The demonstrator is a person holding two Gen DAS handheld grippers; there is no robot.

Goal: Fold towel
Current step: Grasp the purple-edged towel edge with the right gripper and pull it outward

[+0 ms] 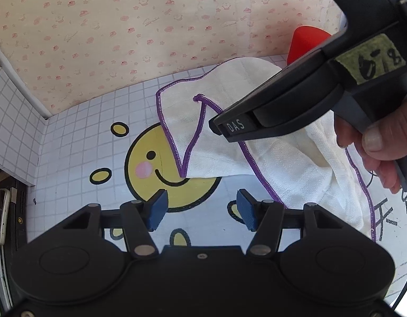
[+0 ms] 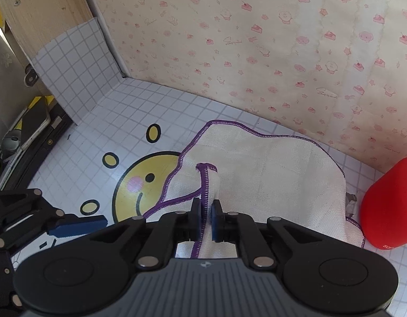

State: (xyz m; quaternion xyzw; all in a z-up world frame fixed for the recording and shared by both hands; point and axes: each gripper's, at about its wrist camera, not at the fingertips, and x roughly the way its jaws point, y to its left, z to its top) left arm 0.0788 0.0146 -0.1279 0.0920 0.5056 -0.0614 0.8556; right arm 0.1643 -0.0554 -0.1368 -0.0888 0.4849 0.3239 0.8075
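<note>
Pink-patterned wallpaper backed a white grid-printed desk (image 1: 71, 142) bearing a yellow smiley face (image 1: 156, 163), and in the left wrist view the towel (image 1: 282, 163), white with a purple hem, lay rumpled toward the desk's right side, reaching back almost to the rear edge by the wall. The left gripper (image 1: 202, 210) hovered over the smiley with its jaws spread wide and nothing between the blue pads (image 1: 158, 208); the towel's nearest fold sat just ahead and to the right of them. The right gripper's body crossed this view from the upper right, held in the person's right hand (image 1: 383, 148), but its jaws were hidden here behind its own housing. A red object (image 1: 306, 42) stood near the rear right corner. In the right wrist view, the right gripper (image 2: 206, 220) had its jaws closed tight on a raised pleat of towel (image 2: 269, 174), the purple hem running up from between the pads to a corner tip (image 2: 202, 166) standing above the cloth. The towel spread forward and rightward from that pinch, toward the red object (image 2: 385, 203). Only this view showed the grip itself; the left gripper (image 2: 79, 227) appeared at its left edge, near but apart from the cloth. Judging from this, the right hand led the fold, and the free left would need to move rightward to take an edge.
</note>
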